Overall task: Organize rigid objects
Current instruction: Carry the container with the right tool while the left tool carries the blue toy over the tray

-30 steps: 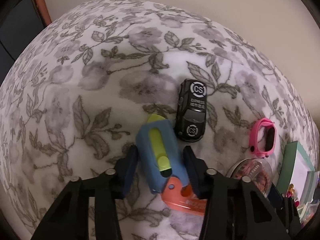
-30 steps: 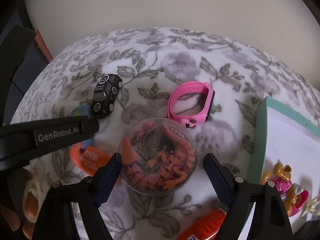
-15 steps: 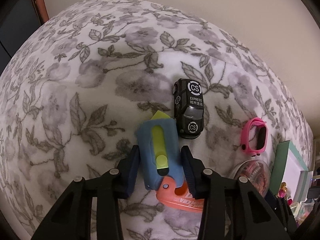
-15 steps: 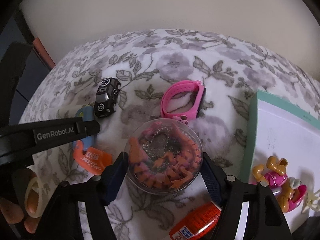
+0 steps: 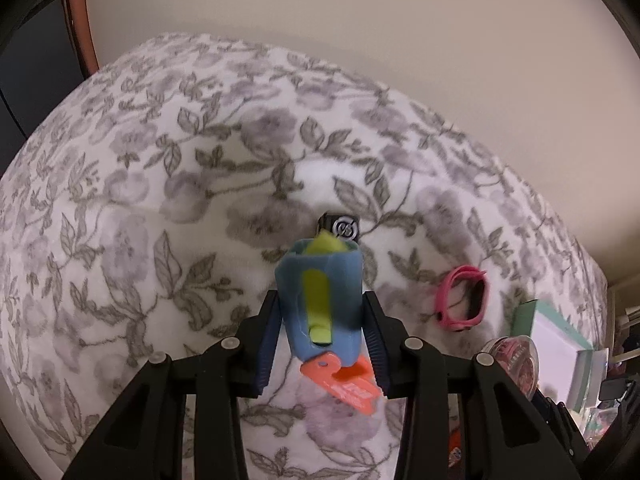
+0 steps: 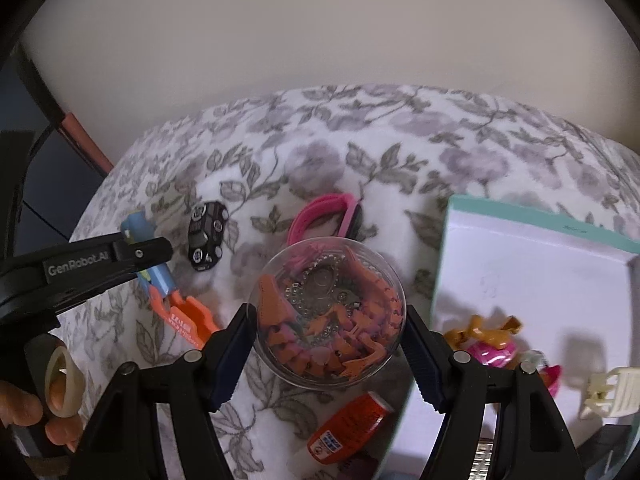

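Observation:
My left gripper [image 5: 320, 320] is shut on a blue cutter with a yellow-green slider [image 5: 320, 300] and holds it lifted above the floral cloth; it also shows in the right wrist view [image 6: 150, 264]. My right gripper [image 6: 328, 336] is shut on a clear round case of orange and pink pieces [image 6: 326, 312], raised off the cloth. A black toy car [image 6: 206, 236] and a pink wristband [image 6: 326, 216] lie beyond. An orange tool [image 6: 182, 312] lies on the cloth under the cutter.
A teal-edged white box lid [image 6: 532, 276] at the right holds small toys [image 6: 488, 344] and a cream chair [image 6: 612, 392]. An orange tube [image 6: 350, 426] lies near the front. The floral cloth [image 5: 140, 208] extends left toward a wall and dark furniture.
Both grippers closed on their objects and lifted them: the blue cutter rose off the orange tool, and the clear case rose off the cloth.

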Action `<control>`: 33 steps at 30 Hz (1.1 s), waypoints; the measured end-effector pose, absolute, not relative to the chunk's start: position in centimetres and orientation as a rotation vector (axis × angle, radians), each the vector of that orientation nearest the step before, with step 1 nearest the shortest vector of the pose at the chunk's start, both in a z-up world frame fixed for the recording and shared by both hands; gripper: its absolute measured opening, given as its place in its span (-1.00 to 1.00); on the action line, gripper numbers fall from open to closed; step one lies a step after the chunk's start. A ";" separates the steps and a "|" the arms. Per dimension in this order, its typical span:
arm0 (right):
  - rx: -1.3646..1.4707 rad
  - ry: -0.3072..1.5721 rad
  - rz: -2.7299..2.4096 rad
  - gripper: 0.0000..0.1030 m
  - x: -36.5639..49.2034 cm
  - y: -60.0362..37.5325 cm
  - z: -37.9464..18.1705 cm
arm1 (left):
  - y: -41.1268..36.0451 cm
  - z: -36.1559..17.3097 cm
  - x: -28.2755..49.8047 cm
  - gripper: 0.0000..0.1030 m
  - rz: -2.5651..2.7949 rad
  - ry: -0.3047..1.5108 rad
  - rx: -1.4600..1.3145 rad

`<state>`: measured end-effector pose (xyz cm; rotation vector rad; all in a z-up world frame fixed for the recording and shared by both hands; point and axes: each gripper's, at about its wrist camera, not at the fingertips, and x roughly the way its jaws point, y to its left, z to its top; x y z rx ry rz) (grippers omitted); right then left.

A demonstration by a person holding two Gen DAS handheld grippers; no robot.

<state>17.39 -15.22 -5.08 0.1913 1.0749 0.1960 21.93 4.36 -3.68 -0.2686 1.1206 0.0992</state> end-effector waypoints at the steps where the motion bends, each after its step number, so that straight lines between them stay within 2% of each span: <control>1: 0.193 1.070 0.195 0.44 17.4 -15.4 -4.8 | 4.3 -3.3 22.0 -0.20 0.096 1.111 -0.268; 7: 0.200 1.033 0.186 0.44 17.2 -16.5 -3.2 | 3.7 -1.0 21.6 -0.30 0.072 1.053 -0.256; 22: 0.202 0.935 0.159 0.44 16.1 -19.3 1.1 | 2.0 3.9 20.2 -0.31 -0.024 0.938 -0.259; 33: 0.157 0.865 0.034 0.44 14.8 -25.2 4.4 | -5.6 6.4 18.3 -0.31 -0.252 0.891 -0.222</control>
